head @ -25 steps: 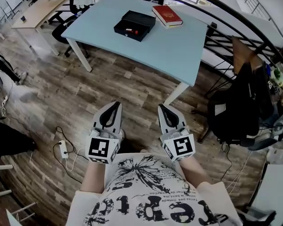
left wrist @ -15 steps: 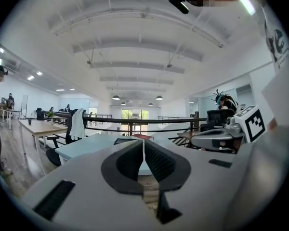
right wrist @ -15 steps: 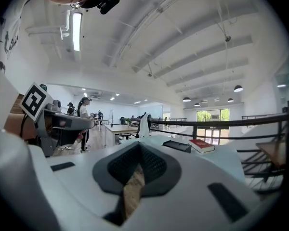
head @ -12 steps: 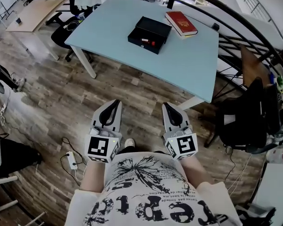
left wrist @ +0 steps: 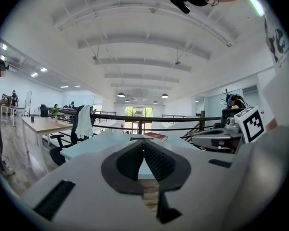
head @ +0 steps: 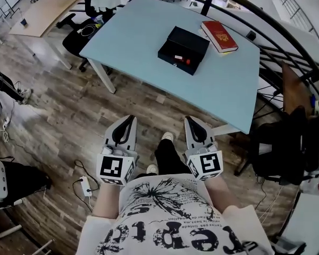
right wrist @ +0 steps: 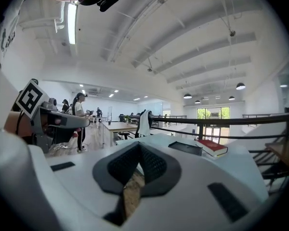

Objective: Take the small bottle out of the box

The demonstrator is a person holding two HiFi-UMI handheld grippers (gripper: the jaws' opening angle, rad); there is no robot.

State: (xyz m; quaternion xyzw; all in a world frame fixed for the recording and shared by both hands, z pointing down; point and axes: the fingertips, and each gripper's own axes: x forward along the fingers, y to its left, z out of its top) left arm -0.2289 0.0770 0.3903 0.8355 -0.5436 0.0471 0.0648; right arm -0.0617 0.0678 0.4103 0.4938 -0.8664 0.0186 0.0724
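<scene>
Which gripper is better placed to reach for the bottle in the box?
Right, narrowly. The box sits ahead nearer the right gripper than the left gripper; both are shut, short of the table.

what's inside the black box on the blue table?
Open black rectangular box shows one small white-and-red object, likely the bottle, by its near edge. Remaining interior too dark to read.

Open wood floor (head: 95,105) lies between my left gripper (head: 128,119), my right gripper (head: 190,120) and the table (head: 143,41); I see nothing in the way there.

The tabletop is bare left of the box (head: 186,44) and in front of it.

A red book (head: 219,35) lies just beside the box's far right corner, so it's tight there.

A railing (left wrist: 174,119) runs behind the table.

An office chair (head: 77,36) crowds the table's left end, and a black chair (head: 284,142) stands to the right.
</scene>
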